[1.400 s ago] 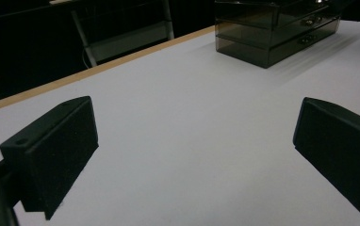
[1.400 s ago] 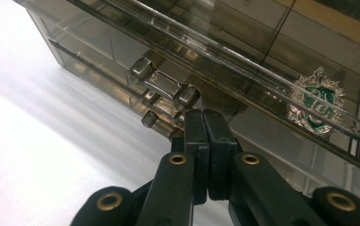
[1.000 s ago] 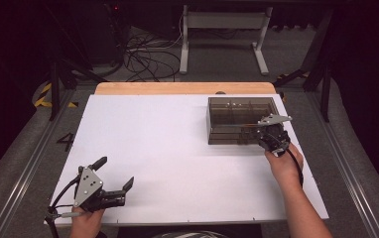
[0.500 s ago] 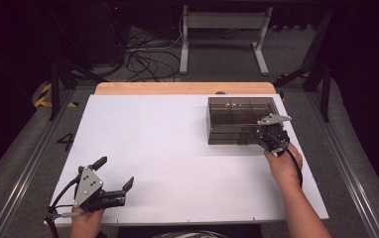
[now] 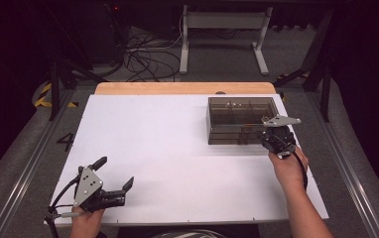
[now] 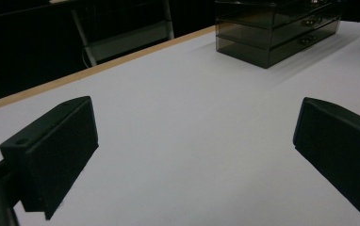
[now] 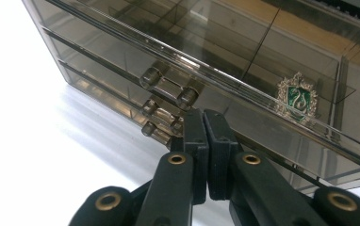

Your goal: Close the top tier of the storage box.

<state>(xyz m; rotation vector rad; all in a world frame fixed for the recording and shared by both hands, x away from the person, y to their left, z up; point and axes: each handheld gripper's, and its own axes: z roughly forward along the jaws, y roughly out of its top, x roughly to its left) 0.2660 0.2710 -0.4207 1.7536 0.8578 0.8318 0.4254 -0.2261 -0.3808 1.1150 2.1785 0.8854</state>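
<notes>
The smoky see-through plastic drawer box [image 5: 242, 120] sits on the far right part of the flat white table [image 5: 177, 148]. It has small round knobs [image 7: 187, 98] and a green crest [image 7: 298, 99]. The right gripper [image 7: 203, 115], pressed shut with nothing between its pads, touches the drawer front just under a knob. The left gripper [image 5: 112, 174] rests wide open, well apart from the box.
</notes>
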